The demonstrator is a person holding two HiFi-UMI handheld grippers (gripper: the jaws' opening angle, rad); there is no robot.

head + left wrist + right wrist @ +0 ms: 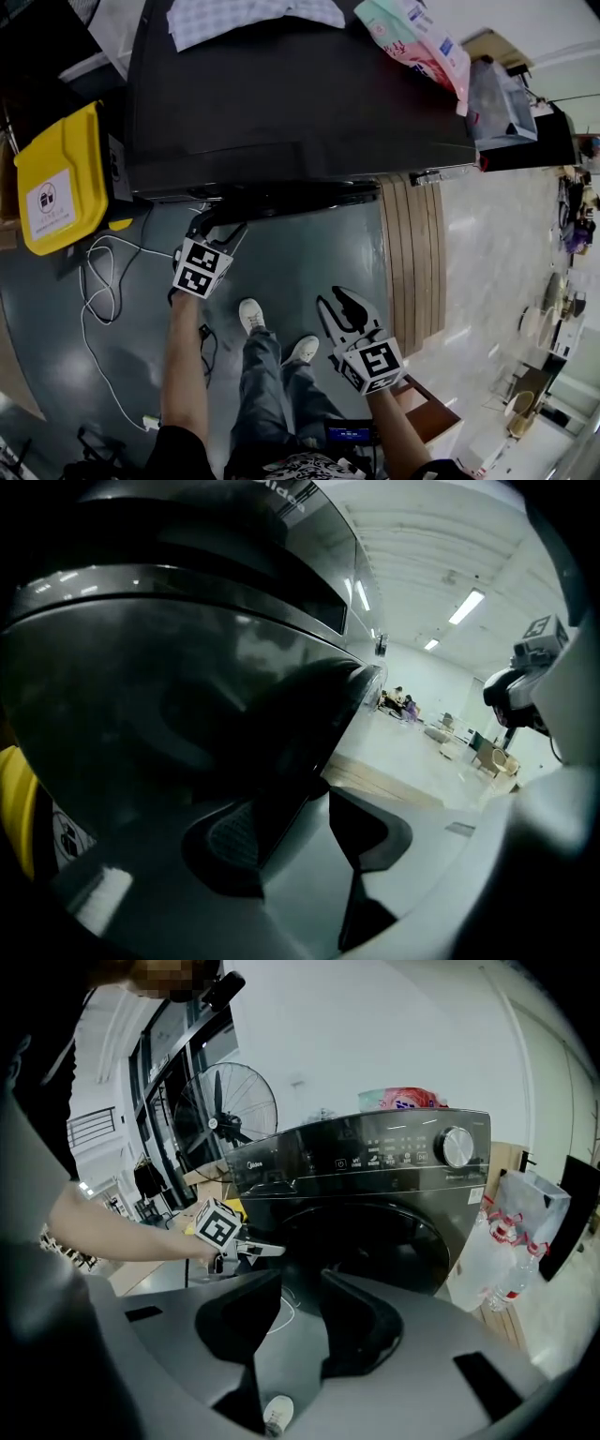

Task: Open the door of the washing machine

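Note:
A black front-loading washing machine [300, 84] fills the top of the head view; its round dark door [375, 1241] looks closed. My left gripper [217, 223] is at the door's left rim. In the left gripper view the door's edge [291, 761] runs down between the jaws of that gripper [300, 841], close to the left pad [234, 841], with floor showing on the right side. The right gripper view also shows the left gripper [272, 1252] at the door rim. My right gripper [336, 302] hangs open over the floor, well short of the machine, with nothing in it [300, 1297].
A yellow bin [61, 178] stands left of the machine and a white cable [98, 281] loops on the floor. A wooden slatted strip [412, 262] and a bag of bottles [506, 1241] are on its right. A cloth [253, 17] and a pink packet [417, 37] lie on top.

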